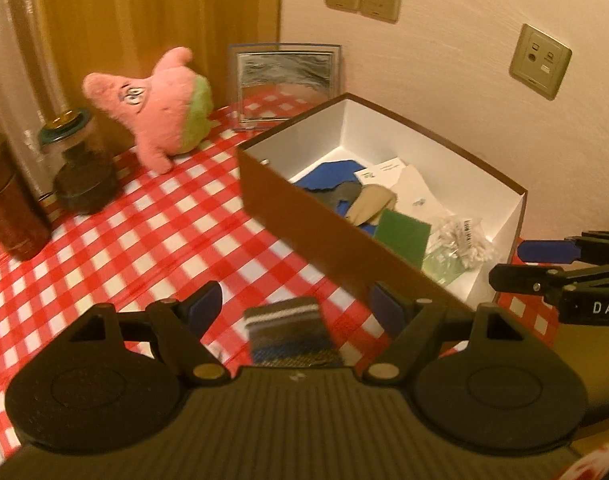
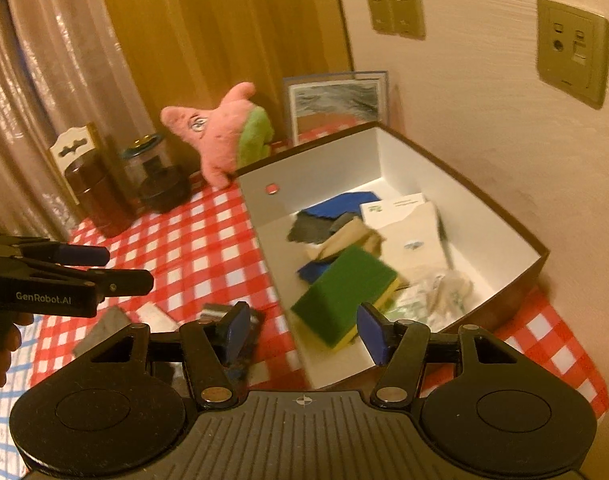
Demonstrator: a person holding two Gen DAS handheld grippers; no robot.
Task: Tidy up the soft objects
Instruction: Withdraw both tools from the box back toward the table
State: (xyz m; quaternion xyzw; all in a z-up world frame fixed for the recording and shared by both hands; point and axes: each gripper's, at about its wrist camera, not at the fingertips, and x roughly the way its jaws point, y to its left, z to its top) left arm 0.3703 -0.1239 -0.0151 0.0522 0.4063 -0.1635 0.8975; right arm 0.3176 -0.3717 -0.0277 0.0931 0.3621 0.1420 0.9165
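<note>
Left gripper [image 1: 294, 306] spread, empty, above a striped knitted fabric piece [image 1: 290, 330] on the red-and-white checked tablecloth [image 1: 144, 216]. Right gripper [image 2: 302, 330] parted, pads clear of the green-and-yellow sponge [image 2: 344, 292], apparently tilted, inside the near part of the brown, white-lined cardboard box [image 2: 424, 156]. Pink plush star [image 1: 152, 106] stands far left. Risk: left jaws may snag the tablecloth under the fabric.

Open checked tablecloth [image 1: 144, 232] left of box [image 1: 324, 236]: passable. Box top open; sponge [image 2: 346, 292], cloths crowd floor. Jars [image 1: 82, 168], plush starfish [image 1: 160, 108], picture frame [image 1: 288, 80] block back edge.
</note>
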